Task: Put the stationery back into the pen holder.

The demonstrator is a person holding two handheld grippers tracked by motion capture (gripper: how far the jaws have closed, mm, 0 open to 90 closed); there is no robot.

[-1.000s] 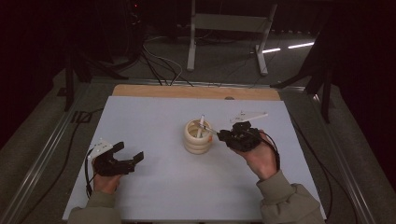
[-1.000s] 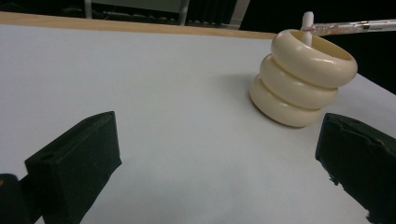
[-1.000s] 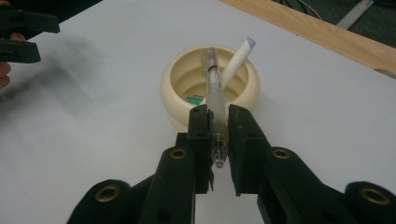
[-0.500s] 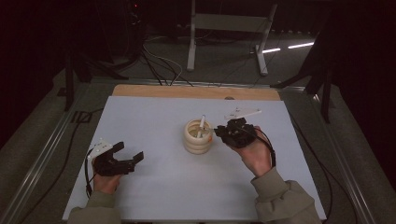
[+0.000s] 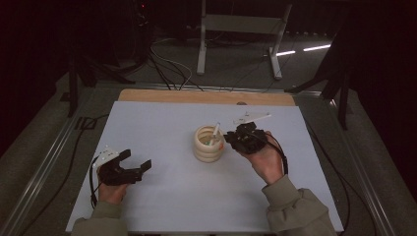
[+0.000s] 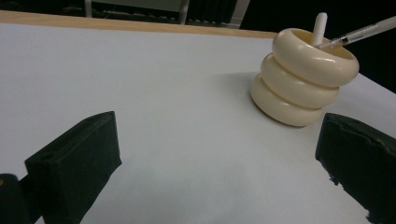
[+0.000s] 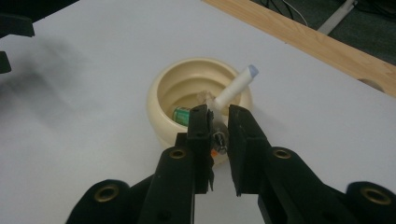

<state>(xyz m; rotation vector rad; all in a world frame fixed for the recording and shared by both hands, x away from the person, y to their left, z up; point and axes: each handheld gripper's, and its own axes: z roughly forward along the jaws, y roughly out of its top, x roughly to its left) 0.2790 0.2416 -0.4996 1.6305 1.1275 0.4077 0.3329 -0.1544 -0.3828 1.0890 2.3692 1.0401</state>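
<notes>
- Table (image 5: 162, 123): white top with a wooden strip along its far edge.
- Holder (image 5: 208, 144): cream, ribbed in three stacked rings, open at the top; it stands upright near the middle of the table. In the left gripper view it sits up and to the right (image 6: 303, 77).
- White stick (image 7: 236, 86): leans out of the holder, its blue-tipped end past the rim.
- Green item (image 7: 181, 114): lies inside the holder at the bottom; too small to identify.
- Thin pen (image 6: 362, 32): slender and pale, its tip reaches over the holder's rim.
- Right gripper (image 7: 218, 123): at the holder's near rim, jaws clenched on the thin pen, a narrow gap between them.
- Left gripper (image 5: 135, 164): rests low at the table's left, well apart from the holder, jaws spread wide with nothing between them.
</notes>
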